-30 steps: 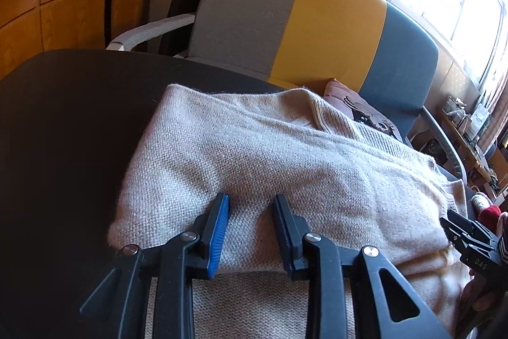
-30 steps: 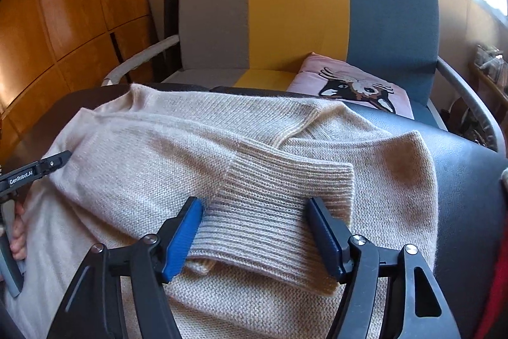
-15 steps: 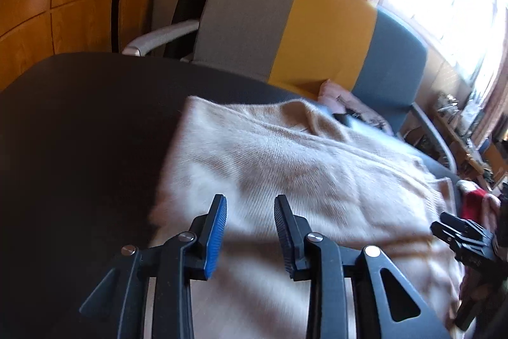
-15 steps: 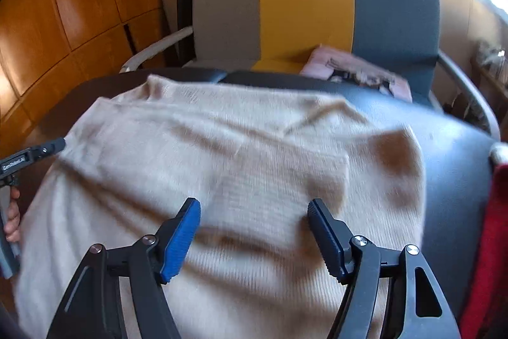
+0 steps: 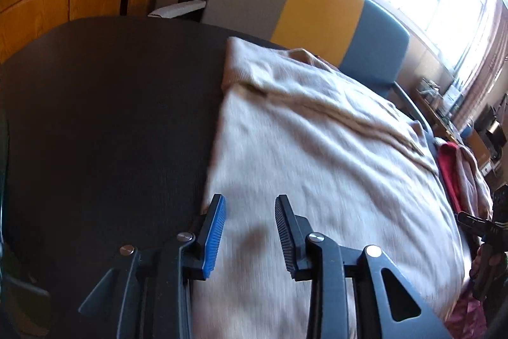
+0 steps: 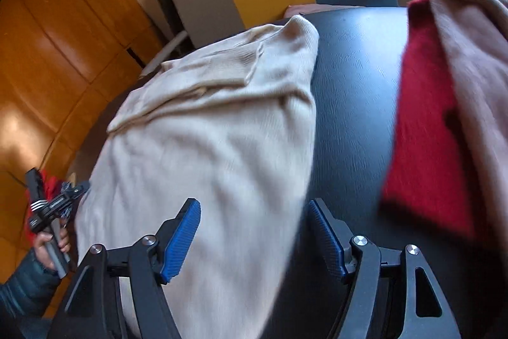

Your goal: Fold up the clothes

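Left tongs (image 5: pixel 249 202) released, jaws apart over the left edge of the beige knitted sweater (image 5: pixel 317 155), gripping nothing. The sweater lies spread flat on the round black desk (image 5: pixel 111 116). Right tongs (image 6: pixel 254 212) released, straddling the sweater's right edge. At far right, a red knitted garment (image 6: pixel 425 116) under a pinkish-beige garment (image 6: pixel 470 47).

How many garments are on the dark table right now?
3: the beige sweater spread across the middle, a red garment at its right, and a pinkish one lying over the red. Others may be hidden.
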